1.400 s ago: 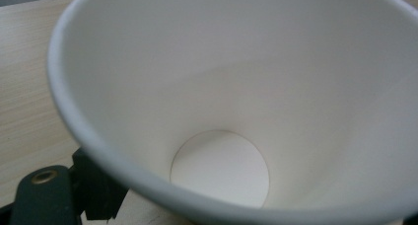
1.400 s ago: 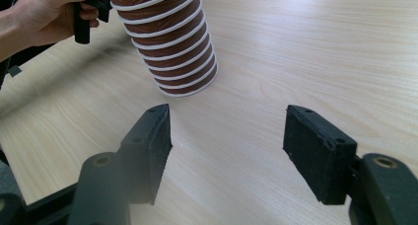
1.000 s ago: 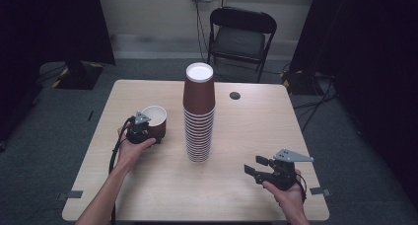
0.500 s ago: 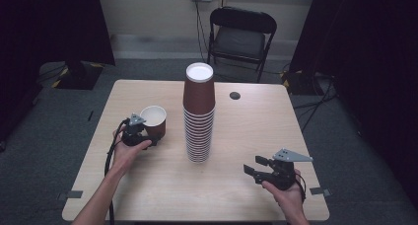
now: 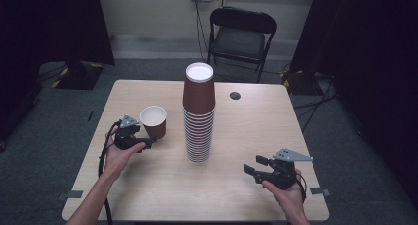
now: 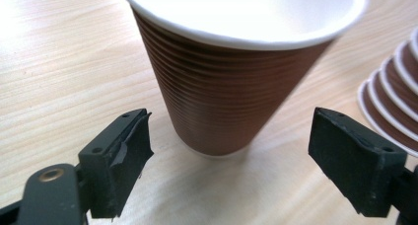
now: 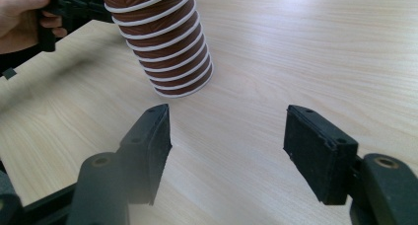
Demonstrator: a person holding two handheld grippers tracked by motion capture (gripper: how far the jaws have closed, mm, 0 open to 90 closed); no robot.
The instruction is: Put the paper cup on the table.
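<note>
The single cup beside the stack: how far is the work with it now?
Done: one cup stands upright on the table, apart from the stack. In hand: the left claw is open around its base, not gripping. The right claw waits open.

Single brown ribbed paper cup [image 6: 231, 82] with rim cut off at top edge in left gripper view, tall stack of brown paper cups [image 7: 160, 42] cropped above its lowest rims in right gripper view, small dark round mark on the light wooden desk [image 5: 235, 95] too small to identify, person's forearms cut off at bottom edge
</note>
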